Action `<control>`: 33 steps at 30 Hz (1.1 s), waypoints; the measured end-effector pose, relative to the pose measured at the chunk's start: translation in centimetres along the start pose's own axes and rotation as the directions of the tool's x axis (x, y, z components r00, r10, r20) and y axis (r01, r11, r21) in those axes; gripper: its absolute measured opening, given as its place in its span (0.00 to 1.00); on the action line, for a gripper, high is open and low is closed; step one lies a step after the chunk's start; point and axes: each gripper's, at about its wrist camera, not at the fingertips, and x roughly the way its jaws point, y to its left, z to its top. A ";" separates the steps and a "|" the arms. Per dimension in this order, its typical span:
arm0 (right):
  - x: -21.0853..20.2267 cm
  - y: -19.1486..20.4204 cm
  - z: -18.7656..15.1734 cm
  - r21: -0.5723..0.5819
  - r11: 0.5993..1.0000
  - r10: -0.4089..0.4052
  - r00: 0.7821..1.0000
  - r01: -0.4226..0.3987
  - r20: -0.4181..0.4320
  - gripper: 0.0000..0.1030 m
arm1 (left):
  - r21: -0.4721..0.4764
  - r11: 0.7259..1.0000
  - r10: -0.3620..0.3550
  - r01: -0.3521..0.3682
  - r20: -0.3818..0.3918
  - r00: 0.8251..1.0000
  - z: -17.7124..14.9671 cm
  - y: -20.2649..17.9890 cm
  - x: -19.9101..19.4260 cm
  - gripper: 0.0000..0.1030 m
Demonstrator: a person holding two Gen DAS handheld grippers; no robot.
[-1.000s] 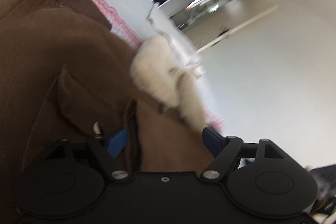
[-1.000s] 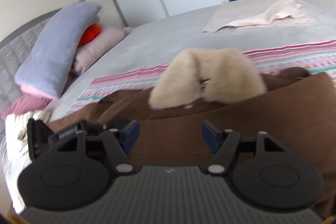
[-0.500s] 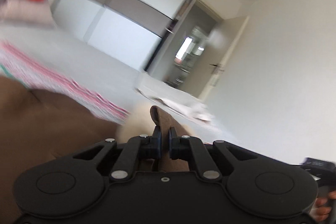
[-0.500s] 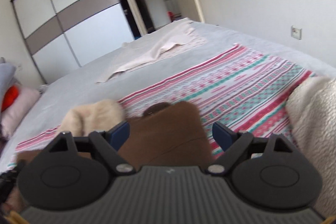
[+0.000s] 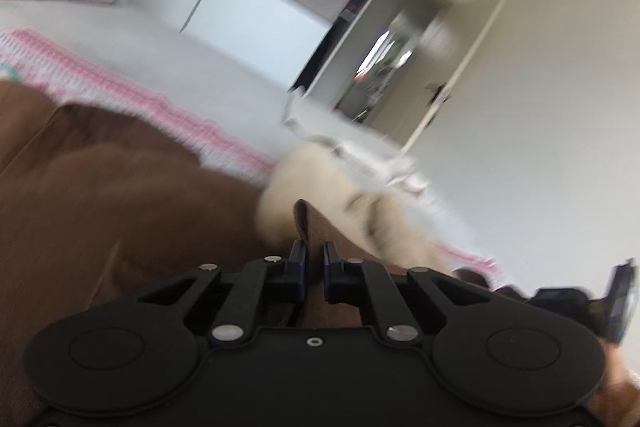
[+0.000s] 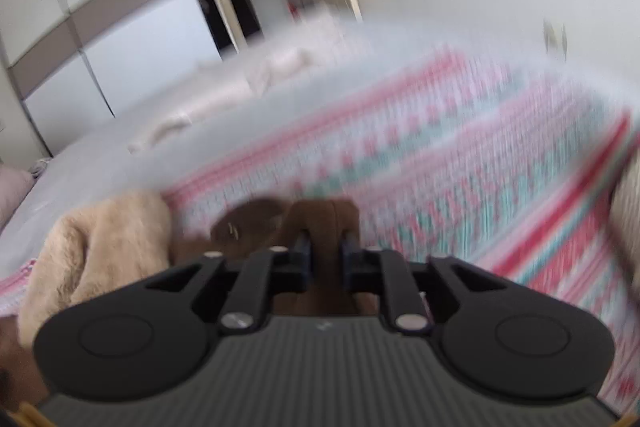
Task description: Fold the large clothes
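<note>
One brown fleece-lined coat (image 5: 120, 187) sprawled leftward over striped pink bedspread (image 6: 460, 147), left gripper (image 5: 314, 259) and right gripper (image 6: 325, 255) each pinching a brown fold, two grippers.

Right gripper (image 6: 325, 253): jaws clamped on a fold of the brown garment (image 6: 326, 223). Cream fleece lining (image 6: 100, 247) bunched to its left. Pink-teal striped blanket (image 6: 460, 155) covers the bed (image 6: 120, 155) beyond. View blurred.
</note>
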 end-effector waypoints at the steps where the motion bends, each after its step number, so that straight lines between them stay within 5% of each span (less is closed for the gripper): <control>1: 0.6 0.0 -0.3 -0.016 0.998 -0.055 0.998 0.055 -0.016 0.09 | 0.022 1.000 0.001 -0.001 0.018 1.000 -0.1 -0.4 -0.2 0.13; 4: 0.4 0.1 -0.7 -0.038 0.997 -0.064 0.998 0.063 -0.023 0.14 | 0.096 0.990 0.108 -0.107 -0.003 0.994 -0.7 -1.1 0.3 0.13; 7: -2.6 1.3 -0.4 -0.117 0.992 -0.034 0.998 0.039 0.044 0.42 | 0.082 0.989 0.116 -0.119 0.040 0.992 0.0 -1.3 -0.7 0.17; 11: -6.6 2.1 -1.0 -0.199 0.979 0.051 0.998 -0.042 0.041 0.42 | 0.093 0.995 0.029 -0.035 0.063 0.998 0.7 -2.2 -2.0 0.23; 15: -6.7 1.3 -2.9 -0.157 0.983 0.085 0.992 -0.098 -0.090 0.42 | 0.141 0.986 -0.074 0.089 -0.113 0.991 -0.4 -3.3 0.3 0.42; 18: -4.0 1.1 -5.4 -0.222 0.974 0.013 0.987 -0.049 -0.159 0.42 | 0.200 0.980 0.049 0.004 -0.263 0.964 -2.5 -3.2 2.8 0.41; 21: -4.6 1.9 -5.9 -0.260 0.965 -0.008 0.993 -0.022 -0.114 0.43 | 0.200 0.980 0.043 0.006 -0.244 0.969 -2.9 -3.1 2.6 0.41; 23: -6.2 2.3 -5.5 -0.250 0.967 0.018 0.990 -0.052 -0.137 0.52 | 0.189 0.982 0.060 -0.020 -0.209 0.976 -2.5 -3.4 1.6 0.43; 27: -11.4 2.1 -4.9 -0.225 0.968 0.089 0.989 -0.114 -0.119 0.70 | 0.088 0.990 0.122 -0.108 -0.172 0.977 -1.2 -3.4 -0.5 0.82; 33: -17.5 0.5 -3.7 -0.142 0.976 0.152 0.983 -0.166 -0.103 0.86 | 0.192 0.964 0.211 -0.181 -0.148 0.966 0.8 -5.3 -5.4 0.97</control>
